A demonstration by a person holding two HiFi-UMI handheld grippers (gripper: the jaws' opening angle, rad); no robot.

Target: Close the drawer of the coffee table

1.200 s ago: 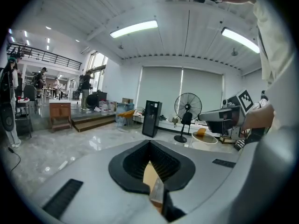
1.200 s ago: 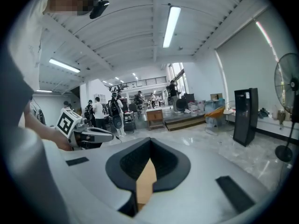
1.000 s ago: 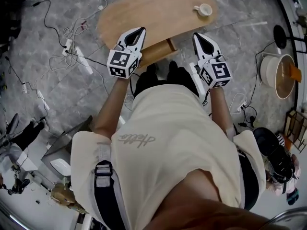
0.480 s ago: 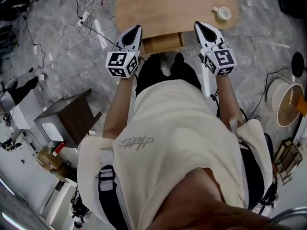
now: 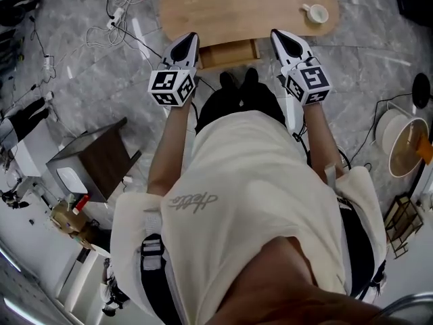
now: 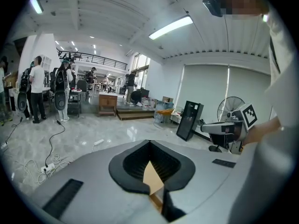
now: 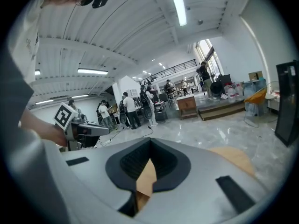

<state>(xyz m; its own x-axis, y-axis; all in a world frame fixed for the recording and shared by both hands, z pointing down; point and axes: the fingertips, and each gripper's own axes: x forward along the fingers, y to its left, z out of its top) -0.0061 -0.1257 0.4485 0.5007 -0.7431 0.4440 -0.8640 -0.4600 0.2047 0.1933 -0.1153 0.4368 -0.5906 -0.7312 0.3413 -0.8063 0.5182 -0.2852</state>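
Observation:
The oval wooden coffee table (image 5: 237, 9) lies at the top of the head view, with a white cup (image 5: 316, 13) on its right end. Its drawer (image 5: 229, 53) sticks out open from the near edge, towards the person's feet. My left gripper (image 5: 191, 38) hovers just left of the drawer and my right gripper (image 5: 276, 34) just right of it. Both point at the table edge and are shut on nothing. In the left gripper view, the left gripper (image 6: 149, 143) shows a slice of table wood through its gap. The right gripper (image 7: 150, 140) shows the same.
A dark wooden side table (image 5: 91, 161) stands on the floor at left. Cables and a power strip (image 5: 122, 12) lie left of the coffee table. A round tub (image 5: 406, 144) sits at right. Several people (image 6: 36, 85) stand far off.
The person has turned square to the table and stepped closer. Both grippers now flank the open drawer at the table's near edge. The drawer still stands out.

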